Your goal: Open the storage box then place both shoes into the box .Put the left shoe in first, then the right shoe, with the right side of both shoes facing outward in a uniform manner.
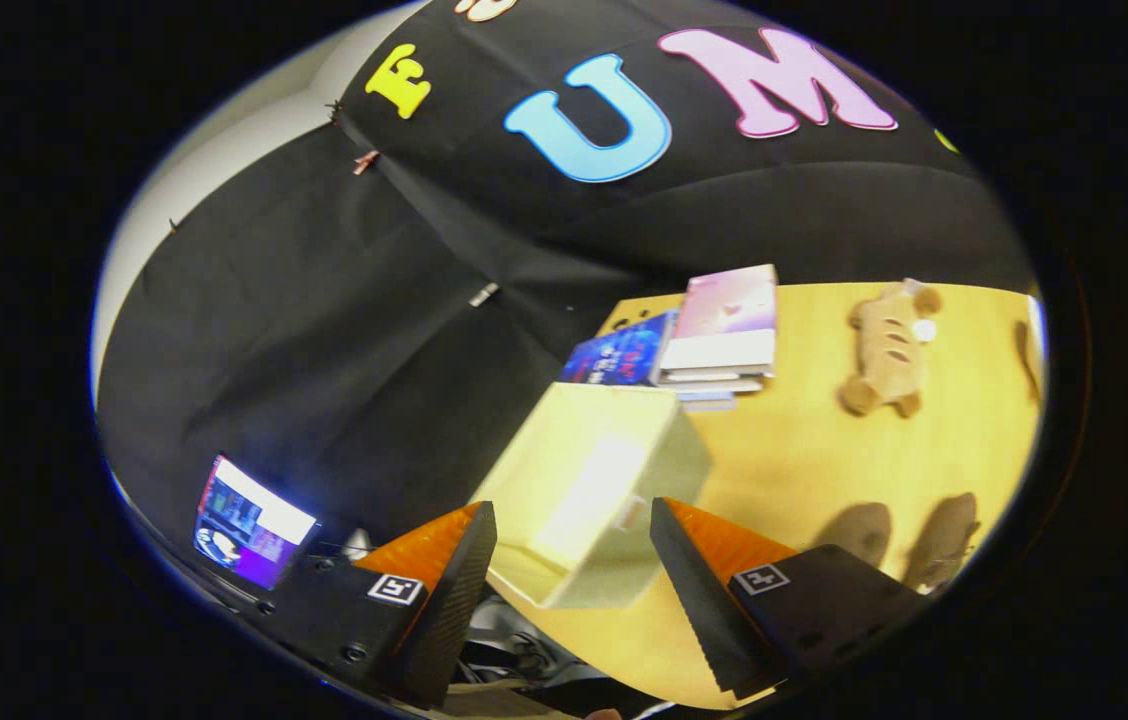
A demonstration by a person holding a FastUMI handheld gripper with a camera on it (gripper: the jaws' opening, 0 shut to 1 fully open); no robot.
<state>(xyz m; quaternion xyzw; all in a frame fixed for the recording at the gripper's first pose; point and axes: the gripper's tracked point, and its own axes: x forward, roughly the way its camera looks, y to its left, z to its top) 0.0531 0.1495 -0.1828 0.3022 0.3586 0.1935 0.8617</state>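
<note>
tongs (574, 570): wide open, gripping nothing
storage box (589, 490): just ahead, between the fingers, lid shut
shoes (909, 540): off right on tabletop (804, 450)
books (714, 335): beyond the box

Tilted close view above storage box (589, 490)

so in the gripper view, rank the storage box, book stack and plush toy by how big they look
1. storage box, just ahead of the open gripper, nearest the camera, so partly inflated
2. book stack, beyond the box
3. plush toy, clearly smallest, lying about as far away as the books
</note>
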